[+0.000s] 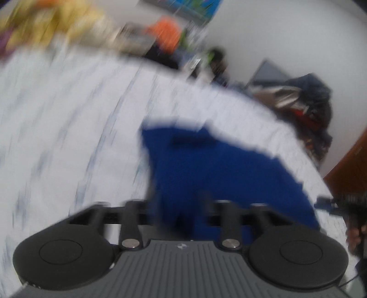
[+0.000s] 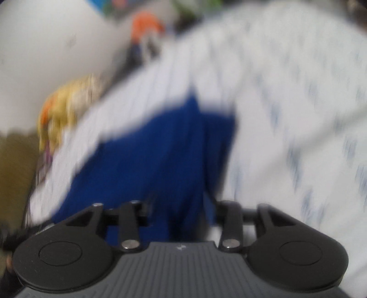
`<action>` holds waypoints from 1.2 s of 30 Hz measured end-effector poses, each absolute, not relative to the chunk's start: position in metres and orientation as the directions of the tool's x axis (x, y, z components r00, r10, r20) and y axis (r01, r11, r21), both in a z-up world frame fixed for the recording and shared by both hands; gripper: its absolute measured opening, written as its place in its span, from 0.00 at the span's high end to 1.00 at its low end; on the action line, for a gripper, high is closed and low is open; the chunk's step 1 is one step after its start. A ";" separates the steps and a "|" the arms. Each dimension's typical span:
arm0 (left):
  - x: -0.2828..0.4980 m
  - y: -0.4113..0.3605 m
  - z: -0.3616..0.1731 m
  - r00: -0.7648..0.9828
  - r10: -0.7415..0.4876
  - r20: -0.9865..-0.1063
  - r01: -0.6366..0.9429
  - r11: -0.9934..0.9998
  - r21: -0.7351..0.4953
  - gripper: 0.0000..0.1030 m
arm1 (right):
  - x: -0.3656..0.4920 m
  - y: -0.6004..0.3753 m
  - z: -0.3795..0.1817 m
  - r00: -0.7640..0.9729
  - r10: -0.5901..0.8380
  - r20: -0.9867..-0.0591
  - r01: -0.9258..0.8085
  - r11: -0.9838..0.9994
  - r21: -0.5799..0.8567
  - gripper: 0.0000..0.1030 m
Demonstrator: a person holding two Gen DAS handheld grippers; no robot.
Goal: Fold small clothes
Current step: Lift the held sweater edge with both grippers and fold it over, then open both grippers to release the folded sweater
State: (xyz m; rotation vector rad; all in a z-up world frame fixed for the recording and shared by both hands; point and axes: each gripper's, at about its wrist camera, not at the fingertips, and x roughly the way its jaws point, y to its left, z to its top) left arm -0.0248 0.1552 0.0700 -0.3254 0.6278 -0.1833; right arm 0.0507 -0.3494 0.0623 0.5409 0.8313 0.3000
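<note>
Both views are blurred by motion. A blue garment (image 1: 218, 169) lies on a white patterned bed sheet (image 1: 68, 114) and runs straight into my left gripper (image 1: 177, 206), whose fingers are hidden in the blue cloth. In the right wrist view the same blue garment (image 2: 165, 155) reaches into my right gripper (image 2: 181, 206), and its fingers are lost in the cloth and blur too. The right gripper also shows at the right edge of the left wrist view (image 1: 339, 206), at the garment's edge.
The white sheet (image 2: 298, 114) covers the bed. A yellow and orange cloth pile (image 1: 45, 20) lies at the far edge. Dark clothes (image 1: 307, 100) are heaped by the white wall. An orange item (image 1: 167, 32) and clutter stand behind the bed. A brown wooden panel (image 1: 351, 169) is at the right.
</note>
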 end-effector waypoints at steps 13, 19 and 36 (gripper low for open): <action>0.167 0.048 0.030 0.750 -0.117 -0.650 0.232 0.968 0.093 0.91 | 0.231 -0.282 0.033 0.625 0.339 -0.703 -0.149 0.936 0.319 0.93; 0.173 0.098 0.025 0.749 -0.102 -0.655 0.077 0.995 -0.067 0.72 | 0.235 -0.279 0.030 0.687 0.284 -0.669 -0.119 0.952 0.282 0.89; -0.011 0.121 0.023 0.721 -0.226 -0.655 0.001 0.946 -0.325 0.44 | 0.010 -0.302 0.028 0.637 0.358 -0.683 -0.065 0.907 0.415 0.69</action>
